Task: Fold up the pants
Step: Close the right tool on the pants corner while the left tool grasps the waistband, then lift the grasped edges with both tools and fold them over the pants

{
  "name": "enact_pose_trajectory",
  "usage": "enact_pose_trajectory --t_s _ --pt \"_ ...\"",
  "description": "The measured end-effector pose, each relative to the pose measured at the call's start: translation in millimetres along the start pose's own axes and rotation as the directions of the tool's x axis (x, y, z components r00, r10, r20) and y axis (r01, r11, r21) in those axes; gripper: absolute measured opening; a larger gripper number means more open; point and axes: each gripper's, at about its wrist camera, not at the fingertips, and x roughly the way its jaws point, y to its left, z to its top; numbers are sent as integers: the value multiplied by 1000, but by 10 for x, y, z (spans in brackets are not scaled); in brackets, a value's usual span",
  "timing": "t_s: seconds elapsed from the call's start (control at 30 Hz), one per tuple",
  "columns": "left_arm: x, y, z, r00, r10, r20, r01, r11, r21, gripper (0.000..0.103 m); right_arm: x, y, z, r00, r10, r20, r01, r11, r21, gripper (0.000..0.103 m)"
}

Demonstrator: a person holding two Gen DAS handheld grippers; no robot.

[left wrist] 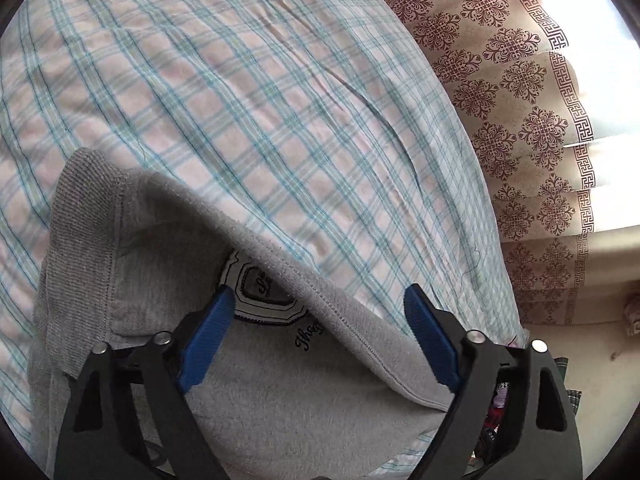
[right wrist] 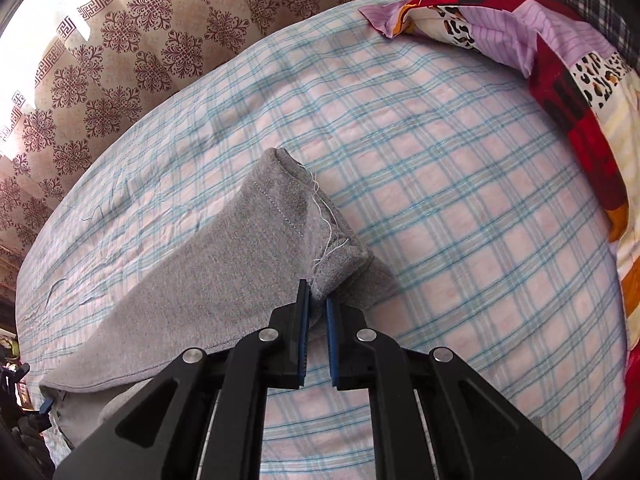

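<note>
1. Right gripper [right wrist: 317, 304]: the 2 blue pads are pinched together on a bunched bit of the grey pants [right wrist: 224, 268], right at the leg's hem end. A loose white thread [right wrist: 326, 220] dangles off that hem toward 12 o'clock from the tips.
2. Left gripper [left wrist: 318, 300]: jaws stand wide apart and grip nothing. The blue fingers [left wrist: 208, 344] hover over the waistband part of the pants [left wrist: 160, 248], straddling a black-and-white patch [left wrist: 260, 292] with some script lettering below it. Can't tell if the tips actually touch the cloth.
3. The pants lie on a bed with a pink and blue checked sheet [right wrist: 460, 200]. In the right wrist view the grey leg runs from the pinched hem down toward 8 o'clock, lifted up in a ridge near the tips.
4. Around it: a patchwork quilt [right wrist: 560, 92] in red, lilac and leopard print is heaped at 1 to 3 o'clock on the bed, well apart from the pants. A beige curtain [right wrist: 120, 40] with maroon floral print hangs behind the bed at 10 to 12 o'clock.
5. In the left wrist view a folded-over edge of the grey fabric crosses between the 2 fingers, and the same curtain [left wrist: 500, 100] sits at 1 to 3 o'clock.
6. Both grippers point steeply down at the bed.
</note>
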Motion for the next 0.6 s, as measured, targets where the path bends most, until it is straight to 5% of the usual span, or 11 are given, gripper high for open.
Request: enact_pose_trajectory --t_s 0.13,0.2,0.6 --pt "112 95 19 999 -14 -31 12 998 -63 42 -74 8 14 1000 22 13 -21 1000 -4 7" --pt "140 131 23 999 -18 -50 13 996 -86 12 -125 3 30 999 44 19 -44 999 4 7" --pt "-574 -81 -274 992 -124 -7 124 991 48 5 -807 14 112 979 158 132 -164 986 36 7"
